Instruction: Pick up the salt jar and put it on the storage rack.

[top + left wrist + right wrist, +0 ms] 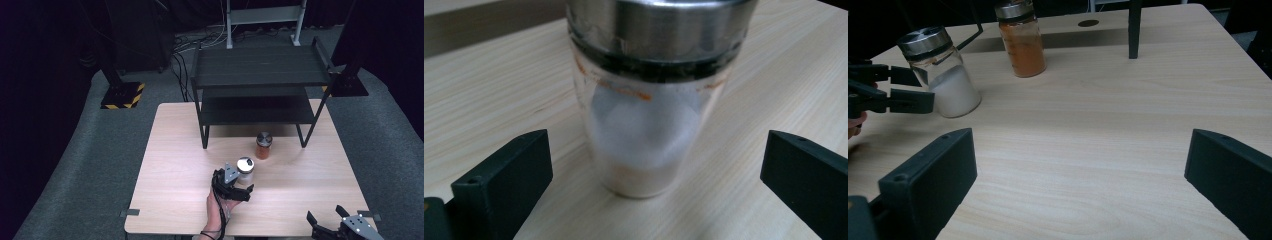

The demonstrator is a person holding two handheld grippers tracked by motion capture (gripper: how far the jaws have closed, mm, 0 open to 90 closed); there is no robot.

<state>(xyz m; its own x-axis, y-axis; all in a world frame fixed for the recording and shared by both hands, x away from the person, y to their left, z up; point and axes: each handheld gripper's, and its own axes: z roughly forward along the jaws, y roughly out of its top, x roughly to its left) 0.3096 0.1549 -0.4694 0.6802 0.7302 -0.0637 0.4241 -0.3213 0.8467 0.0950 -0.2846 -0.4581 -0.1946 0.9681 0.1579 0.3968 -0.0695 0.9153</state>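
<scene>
Bright tabletop, dark surroundings, soft close-up focus

The high view is dim and grainy: light falls from above on the pale wooden table (pixel 175 165), while the floor and room around it sink into near-black, and the black shelf rack (pixel 260 75) throws a faint shadow beneath itself. In the left gripper view, the jar of white powder (pixel 646 125) is blurred by closeness, its steel lid carrying smeared glare. The right gripper view is sharper farther off, its own jaws soft.
</scene>
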